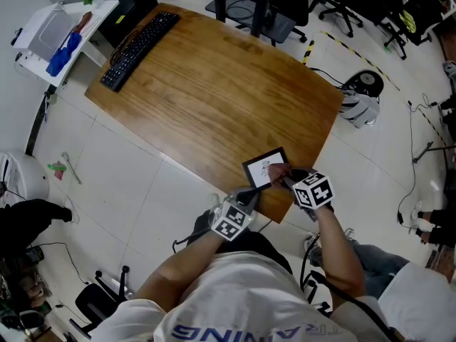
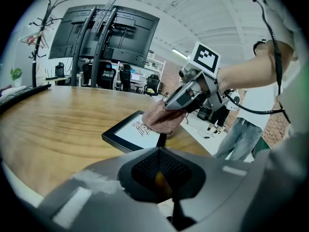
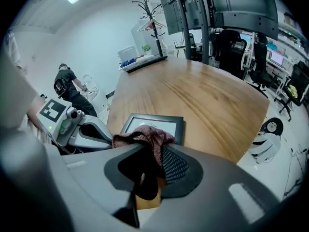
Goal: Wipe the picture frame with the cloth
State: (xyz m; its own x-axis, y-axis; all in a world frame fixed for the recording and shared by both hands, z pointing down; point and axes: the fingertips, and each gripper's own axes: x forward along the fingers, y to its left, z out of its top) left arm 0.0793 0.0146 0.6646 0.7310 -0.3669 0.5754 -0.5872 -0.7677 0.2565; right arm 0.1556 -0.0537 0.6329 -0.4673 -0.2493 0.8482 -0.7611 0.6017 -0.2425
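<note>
Left claw (image 1: 249, 194): closed on the near corner of the frame (image 1: 263, 167), probably to pin it so it cannot slide under the wiping.
Right claw (image 1: 283, 178): clamped on the cloth (image 3: 145, 137), tilted down over the frame from the right.
Cloth: bunched, its loose end resting on the picture's right part, so a stroke would drag it across.
Frame: lies flat at the near right corner of the tabletop (image 1: 206, 91), within easy reach.
Keyboard (image 1: 139, 47): far left edge, well apart.
</note>
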